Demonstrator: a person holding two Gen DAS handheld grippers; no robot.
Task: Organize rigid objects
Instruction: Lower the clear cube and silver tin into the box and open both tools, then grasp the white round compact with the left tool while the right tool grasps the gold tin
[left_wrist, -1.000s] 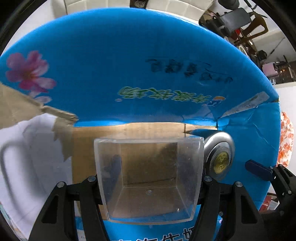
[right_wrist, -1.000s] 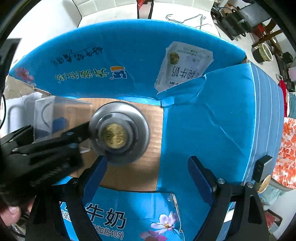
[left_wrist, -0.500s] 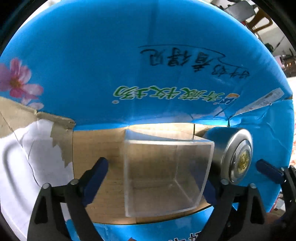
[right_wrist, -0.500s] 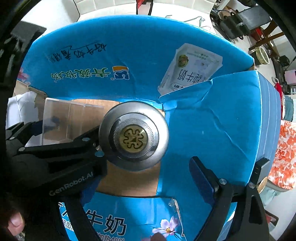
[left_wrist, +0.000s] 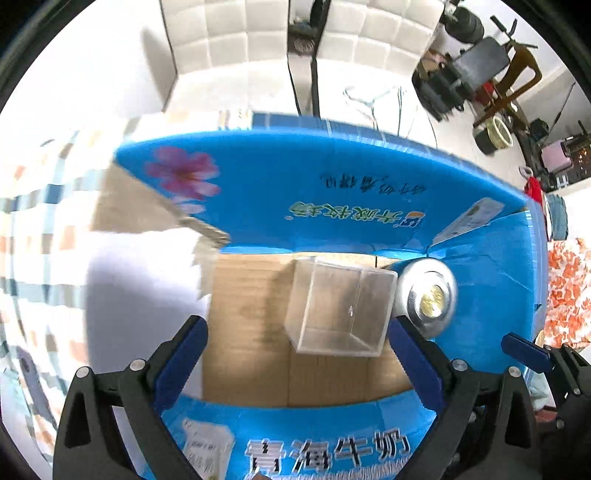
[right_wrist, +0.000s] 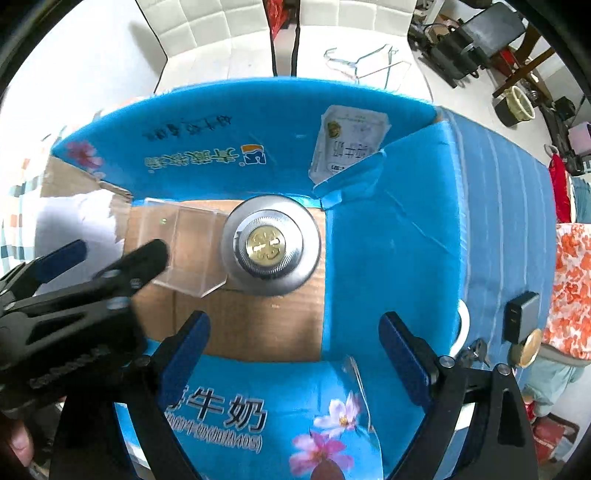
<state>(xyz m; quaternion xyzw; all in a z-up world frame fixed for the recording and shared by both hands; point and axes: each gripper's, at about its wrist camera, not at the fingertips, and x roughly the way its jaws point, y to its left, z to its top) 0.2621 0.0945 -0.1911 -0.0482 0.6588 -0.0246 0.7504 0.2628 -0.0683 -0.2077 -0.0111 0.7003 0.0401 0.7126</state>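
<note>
An open blue milk carton (left_wrist: 369, 177) (right_wrist: 406, 229) shows its brown cardboard floor. On that floor a clear plastic box (left_wrist: 340, 306) (right_wrist: 181, 251) stands beside a round silver tin with a gold centre (left_wrist: 428, 297) (right_wrist: 271, 245); they look to be touching. My left gripper (left_wrist: 297, 358) (right_wrist: 110, 253) hangs above the box, its jaws opening, with nothing pressed between the pads. My right gripper (right_wrist: 293, 352) is open and empty above the carton's near wall, below the tin in its own view. One of its fingers (left_wrist: 524, 350) shows at the right of the left wrist view.
A white sheet (left_wrist: 140, 295) lies over the carton's torn left flap. A black charger (right_wrist: 522, 321) and a small gold lid (right_wrist: 530, 347) lie outside the carton's right wall, near an orange floral cloth (right_wrist: 572, 288). Wire hangers (right_wrist: 365, 62) lie on the white floor behind.
The left gripper let go of the clear box, opened wide and rose; the box now rests on the carton floor beside the tin. The right gripper also rose.
</note>
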